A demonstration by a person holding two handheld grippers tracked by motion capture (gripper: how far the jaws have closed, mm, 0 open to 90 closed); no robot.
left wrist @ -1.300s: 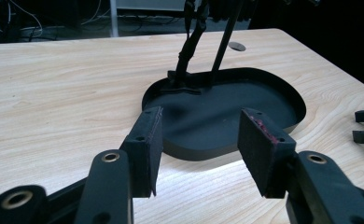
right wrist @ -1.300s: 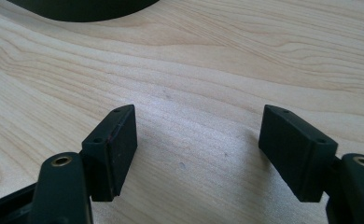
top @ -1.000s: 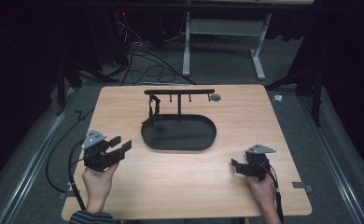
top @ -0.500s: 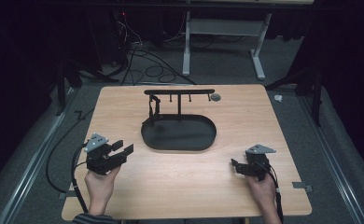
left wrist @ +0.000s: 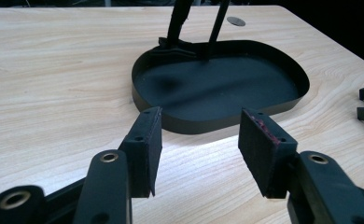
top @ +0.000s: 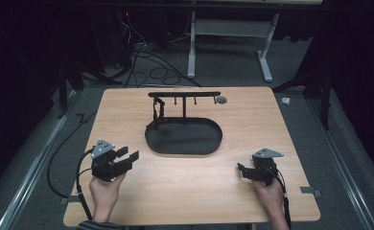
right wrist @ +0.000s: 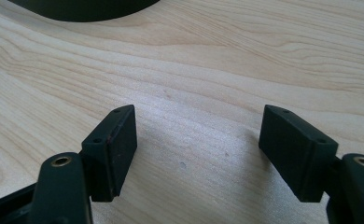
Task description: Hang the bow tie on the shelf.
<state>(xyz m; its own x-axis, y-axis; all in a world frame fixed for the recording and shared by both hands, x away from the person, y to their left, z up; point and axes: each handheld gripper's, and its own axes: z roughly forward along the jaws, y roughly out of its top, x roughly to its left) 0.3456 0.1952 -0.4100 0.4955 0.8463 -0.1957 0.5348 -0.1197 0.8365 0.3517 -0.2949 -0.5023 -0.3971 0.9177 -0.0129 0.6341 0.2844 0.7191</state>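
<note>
The stand [top: 183,129] lies ahead of the left gripper [top: 127,158], its long axis crosswise. Both grippers' jaws stand apart, empty; the right gripper [top: 242,171] sits farther off.

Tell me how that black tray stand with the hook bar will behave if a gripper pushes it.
The black stand would probably slide rather than roll: its flat oval base sits flush on the smooth wooden table. Pushed high at the top bar, it might tip, since the posts look thin. It looks rigid, likely metal.
</note>
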